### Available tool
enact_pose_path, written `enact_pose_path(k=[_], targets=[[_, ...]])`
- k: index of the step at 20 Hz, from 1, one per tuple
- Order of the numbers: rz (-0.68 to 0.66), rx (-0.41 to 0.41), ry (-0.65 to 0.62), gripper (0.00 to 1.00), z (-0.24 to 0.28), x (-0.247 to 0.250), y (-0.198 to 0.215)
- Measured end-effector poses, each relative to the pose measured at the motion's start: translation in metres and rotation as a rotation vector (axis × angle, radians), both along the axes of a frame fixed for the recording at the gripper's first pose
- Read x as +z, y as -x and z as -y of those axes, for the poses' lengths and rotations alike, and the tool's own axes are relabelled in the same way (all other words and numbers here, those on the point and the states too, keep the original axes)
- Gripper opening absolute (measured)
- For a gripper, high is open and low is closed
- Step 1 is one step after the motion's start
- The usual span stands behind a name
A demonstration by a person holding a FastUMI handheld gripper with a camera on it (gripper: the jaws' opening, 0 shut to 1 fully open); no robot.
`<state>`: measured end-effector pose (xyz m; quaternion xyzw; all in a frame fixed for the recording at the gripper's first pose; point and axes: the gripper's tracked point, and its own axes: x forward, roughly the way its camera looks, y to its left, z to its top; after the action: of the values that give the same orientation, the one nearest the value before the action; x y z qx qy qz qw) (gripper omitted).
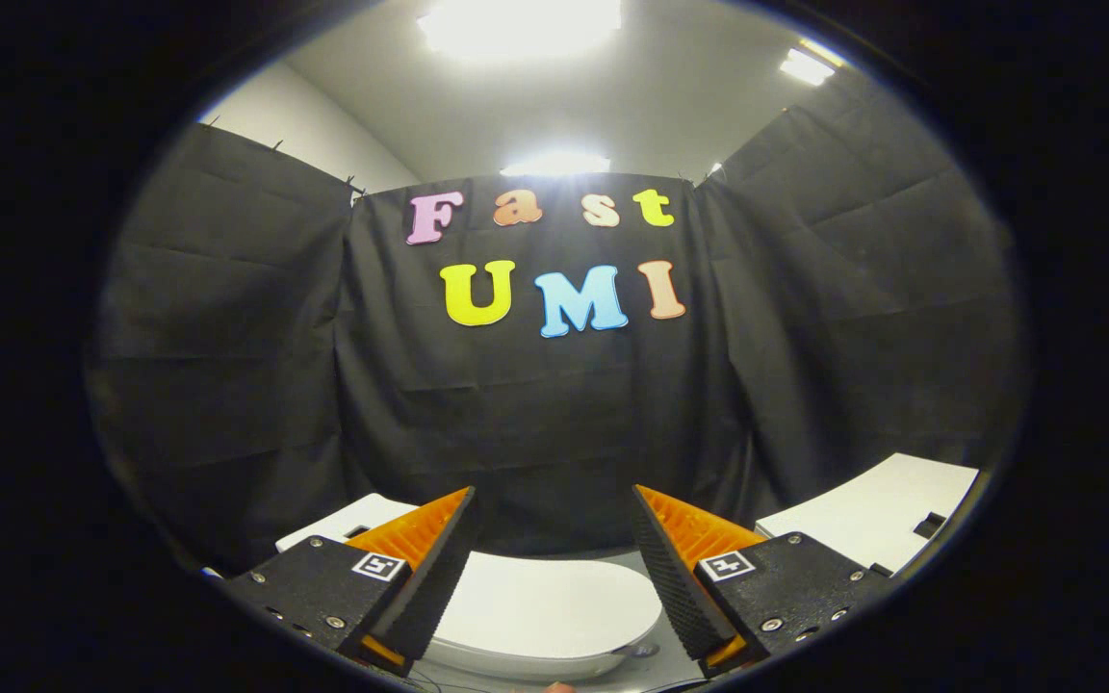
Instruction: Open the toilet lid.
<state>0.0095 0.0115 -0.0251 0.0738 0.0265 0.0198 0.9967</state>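
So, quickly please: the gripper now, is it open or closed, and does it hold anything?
Gripper: open, holding nothing; the closed toilet lid lies below, between its fingers, untouched.

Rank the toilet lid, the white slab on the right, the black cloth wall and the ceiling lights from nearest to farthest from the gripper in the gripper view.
The gripper has its jaws open, holding nothing.
1. Toilet lid: shut, low between the jaws.
2. White slab: beyond the right jaw.
3. Black cloth wall: straight ahead, behind the toilet.
4. Ceiling lights: overhead, above the wall.

Black cloth walls (554,404) are hung around the booth. A white ceiling (670,106) is lit by bright ceiling lights (521,24).
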Motion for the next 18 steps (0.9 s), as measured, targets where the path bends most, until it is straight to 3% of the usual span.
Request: enact_pose_path(k=[7,9,13,18], targets=[[-0.063,-0.041,0.005,0.94,0.004,-0.026,-0.01],[-0.103,-0.066,-0.067,0.93,0.008,-0.04,-0.019],[-0.14,-0.026,-0.263,0.96,0.0,-0.06,-0.023],[-0.186,-0.046,-0.298,0.96,0.007,-0.087,-0.024]])
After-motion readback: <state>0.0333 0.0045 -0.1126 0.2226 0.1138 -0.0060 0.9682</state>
